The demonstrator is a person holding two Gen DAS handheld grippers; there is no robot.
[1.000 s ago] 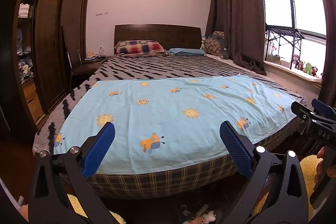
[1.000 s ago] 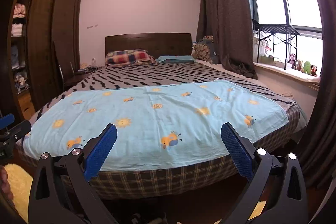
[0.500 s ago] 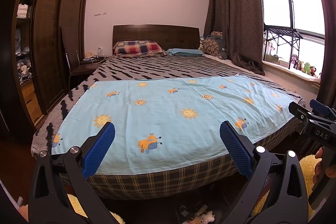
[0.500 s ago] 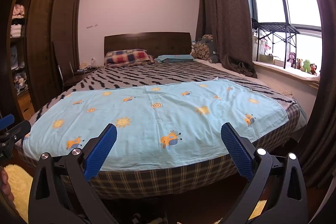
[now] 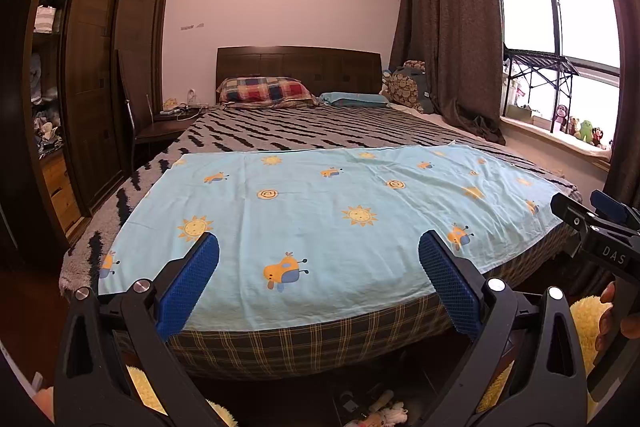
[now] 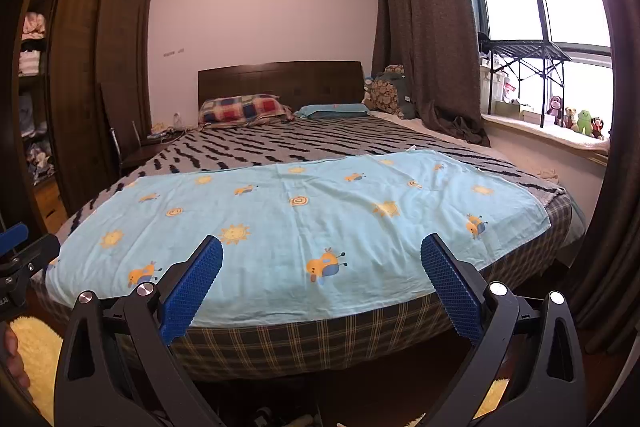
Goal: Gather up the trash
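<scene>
Blue-padded left tongs (image 5: 318, 283) alone show floor clutter (image 5: 380, 411) underneath.

A wide bed (image 5: 304, 343) carries a zebra-striped blanket (image 5: 304, 133), a light blue sun-print sheet (image 5: 320, 227) across its foot, two pillows (image 5: 266, 91) at the headboard.

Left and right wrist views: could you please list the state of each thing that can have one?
Left gripper: open, holding nothing.
Right gripper: open, holding nothing.
Light blue sheet with sun print: spread flat over the bed's foot.
Dark brown curtain: drawn aside, window uncovered.
Plaid pillow: lying at the headboard.
Small litter on the floor: not yet picked up.
</scene>
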